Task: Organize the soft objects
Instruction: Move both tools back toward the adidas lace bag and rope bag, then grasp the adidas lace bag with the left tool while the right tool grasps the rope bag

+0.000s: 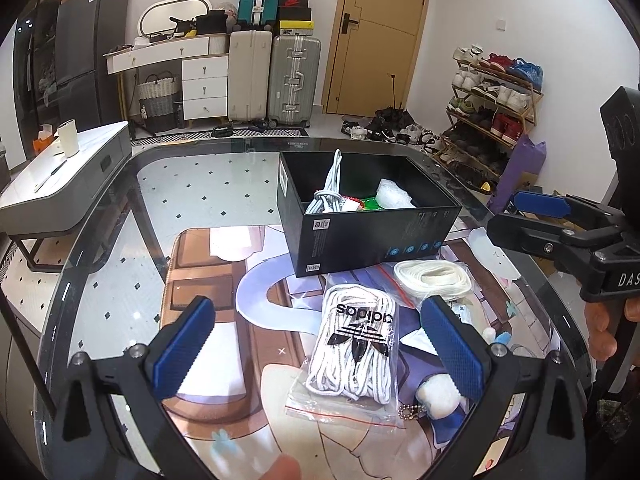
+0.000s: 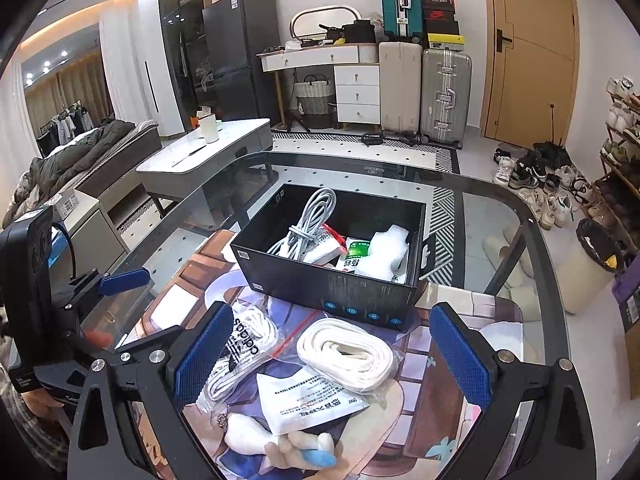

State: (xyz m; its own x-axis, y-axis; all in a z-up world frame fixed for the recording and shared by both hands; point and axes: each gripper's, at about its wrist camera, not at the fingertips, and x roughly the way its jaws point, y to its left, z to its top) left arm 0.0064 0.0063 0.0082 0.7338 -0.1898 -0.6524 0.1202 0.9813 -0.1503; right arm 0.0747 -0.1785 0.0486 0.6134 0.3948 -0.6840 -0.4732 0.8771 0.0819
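A black box (image 1: pixel 372 236) (image 2: pixel 340 284) stands on the glass table, holding a white cable bundle (image 1: pixel 330 192) (image 2: pixel 308 224), bubble wrap (image 2: pixel 382 254) and packets. In front of it lie a bagged bundle of white adidas laces (image 1: pixel 356 354) (image 2: pixel 240 350), a bagged coil of flat cream laces (image 1: pixel 434 278) (image 2: pixel 346 354), a white printed sachet (image 2: pixel 310 402) and a small plush keychain (image 1: pixel 436 398) (image 2: pixel 276 442). My left gripper (image 1: pixel 320 354) hangs open above the adidas bag. My right gripper (image 2: pixel 332 360) is open over the cream coil, and it also shows at the right edge of the left wrist view (image 1: pixel 532 218).
A printed mat (image 1: pixel 224 280) covers the near part of the table (image 1: pixel 168 188). A low white side table with a cup (image 1: pixel 68 138) stands at the left. Suitcases, a dresser, a door and a shoe rack (image 1: pixel 492 108) fill the room behind.
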